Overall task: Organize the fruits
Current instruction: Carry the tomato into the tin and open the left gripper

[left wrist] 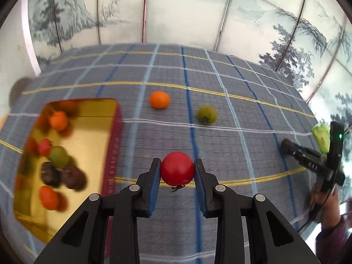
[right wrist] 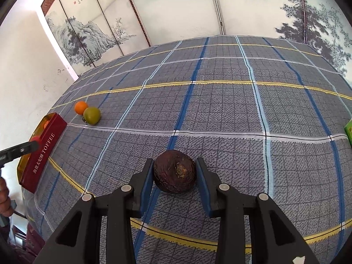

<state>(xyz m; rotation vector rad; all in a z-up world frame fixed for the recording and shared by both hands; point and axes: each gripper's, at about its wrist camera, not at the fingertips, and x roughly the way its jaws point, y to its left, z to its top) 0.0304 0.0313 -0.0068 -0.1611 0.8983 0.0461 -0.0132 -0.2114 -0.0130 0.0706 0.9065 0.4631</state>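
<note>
My left hand-held gripper [left wrist: 177, 171] holds a red tomato-like fruit [left wrist: 177, 169] between its blue pads [left wrist: 155, 184], both pads pressed to the fruit's sides and its dried stem end pointing down toward the camera. The fruit hangs just right of a gold-lined tin [left wrist: 92, 132] with red outer walls, lying on the plaid-covered surface [left wrist: 231, 154]. Inside the tin lie blurred fruits: two orange ones, a pinkish-red one, a green one and two dark brown ones. Beyond the held fruit, a loose orange fruit [left wrist: 160, 99] and a green fruit [left wrist: 207, 114] sit apart from each other on the cloth, farther from me than the tin's near corner.

My right hand-held gripper [right wrist: 174, 171] has its fingers on either side of a dark brown, wrinkled fruit [right wrist: 175, 171], stem scar facing up toward the lens. The left pad [right wrist: 147, 187] touches the fruit's side; a thin sliver of cloth shows between the fruit and the right pad, so I cannot tell whether the grip is fully closed. The fruit's underside appears to rest on the cloth.

From the right camera, the tin's red wall, lettered TOFFEE, stands at the far left edge, with the orange and green fruits touching each other just beyond its far end. A green box [right wrist: 348, 129] peeks in at the right edge. A painted folding screen [right wrist: 92, 26] with mountains and pines backs the surface.
</note>
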